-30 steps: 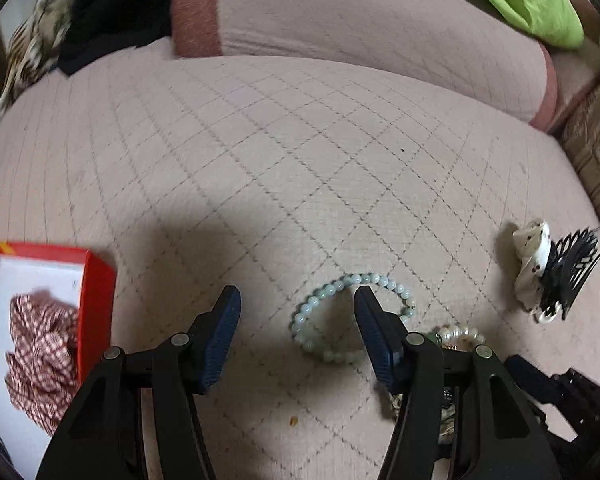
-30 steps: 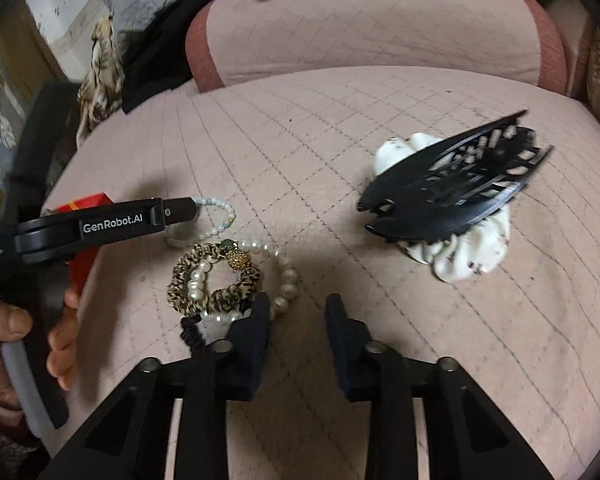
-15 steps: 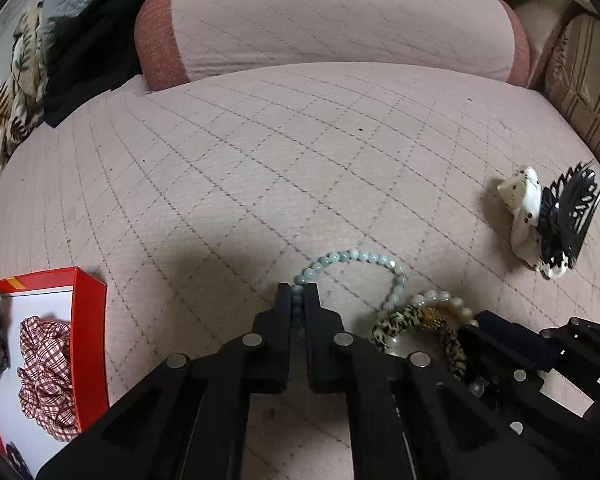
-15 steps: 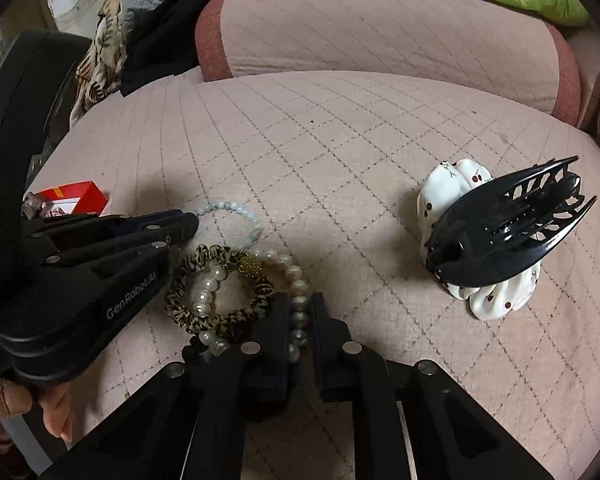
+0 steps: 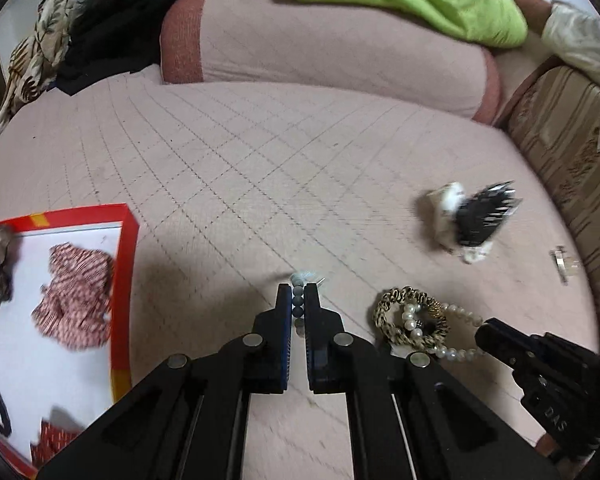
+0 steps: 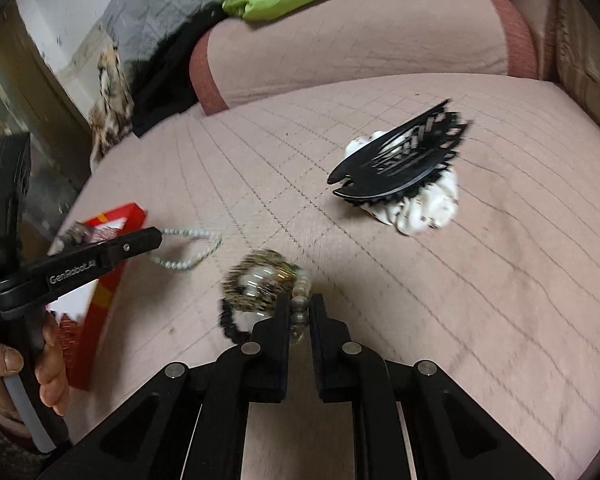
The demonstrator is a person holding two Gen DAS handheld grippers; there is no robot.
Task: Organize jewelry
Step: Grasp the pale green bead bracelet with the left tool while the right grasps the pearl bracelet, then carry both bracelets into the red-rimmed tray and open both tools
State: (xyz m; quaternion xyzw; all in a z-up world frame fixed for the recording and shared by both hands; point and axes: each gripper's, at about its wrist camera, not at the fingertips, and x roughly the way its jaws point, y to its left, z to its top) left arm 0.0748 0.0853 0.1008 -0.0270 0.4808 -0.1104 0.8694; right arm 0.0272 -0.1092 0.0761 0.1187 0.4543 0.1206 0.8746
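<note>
My left gripper (image 5: 297,295) is shut on the pale green bead bracelet (image 5: 298,300), which hangs lifted from its tip in the right wrist view (image 6: 184,248). My right gripper (image 6: 300,304) is shut on the white pearl bracelet (image 6: 300,312), tangled with a leopard-print scrunchie (image 6: 256,280). The pearl bracelet (image 5: 452,332) and the scrunchie (image 5: 404,316) also show in the left wrist view, with the right gripper (image 5: 488,330) at their right end. A red-rimmed white box (image 5: 126,264) lies to the left.
The box holds a checked scrunchie (image 5: 76,292) and other hair ties. A black claw clip (image 6: 400,160) lies on a white scrunchie (image 6: 424,208) on the quilted pink cushion (image 5: 260,168). A small metal clip (image 5: 560,264) lies far right. Bolster and clothes lie behind.
Both grippers shut on their bracelets half a second ago. Now both are lifting; the green bracelet hangs from the left gripper and has moved left toward the box.
</note>
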